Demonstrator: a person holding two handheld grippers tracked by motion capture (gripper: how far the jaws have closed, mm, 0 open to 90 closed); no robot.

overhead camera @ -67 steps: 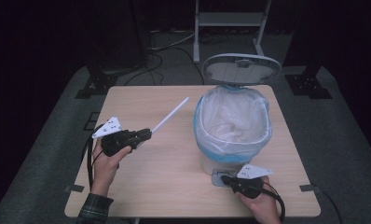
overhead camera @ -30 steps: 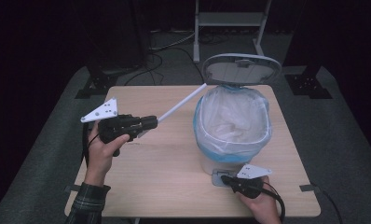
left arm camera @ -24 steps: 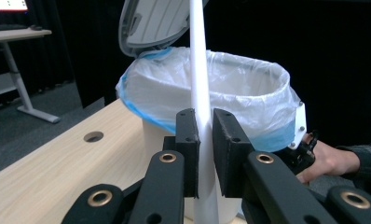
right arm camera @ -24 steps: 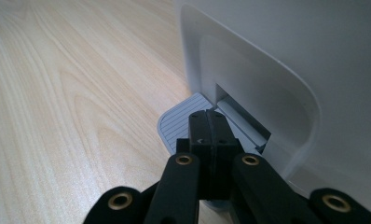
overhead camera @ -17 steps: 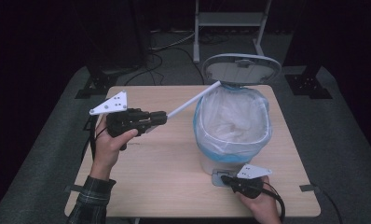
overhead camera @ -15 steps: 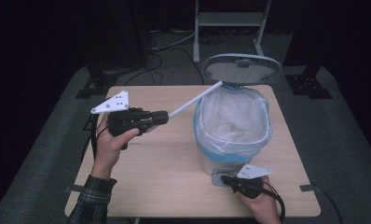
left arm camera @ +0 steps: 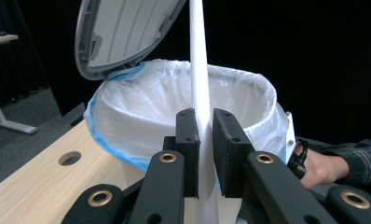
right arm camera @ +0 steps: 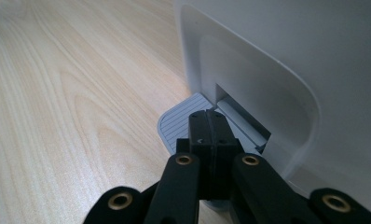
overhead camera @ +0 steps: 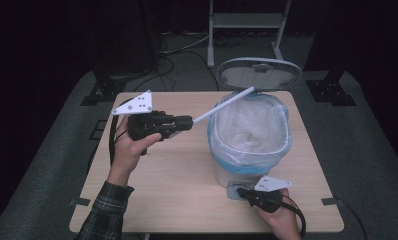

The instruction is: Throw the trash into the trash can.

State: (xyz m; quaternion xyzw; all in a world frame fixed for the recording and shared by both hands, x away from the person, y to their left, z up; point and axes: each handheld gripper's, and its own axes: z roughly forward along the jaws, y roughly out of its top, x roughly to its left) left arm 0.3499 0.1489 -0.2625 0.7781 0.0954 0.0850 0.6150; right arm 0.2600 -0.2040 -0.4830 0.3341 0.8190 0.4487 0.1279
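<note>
The left gripper (overhead camera: 186, 121), clenching the white stick (overhead camera: 224, 104), has been rising toward the bin (overhead camera: 249, 131); the right gripper (overhead camera: 242, 192), clenched empty, is pressing the bin's pedal (right arm camera: 174, 125).

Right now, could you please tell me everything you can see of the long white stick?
The white stick is thin, straight and plain, plastic or paper by its look. The left gripper is shut on its near end, pads pressed on both sides. It slants up and away from the gripper across the rim of the lined bin, its far tip near the raised lid.
</note>
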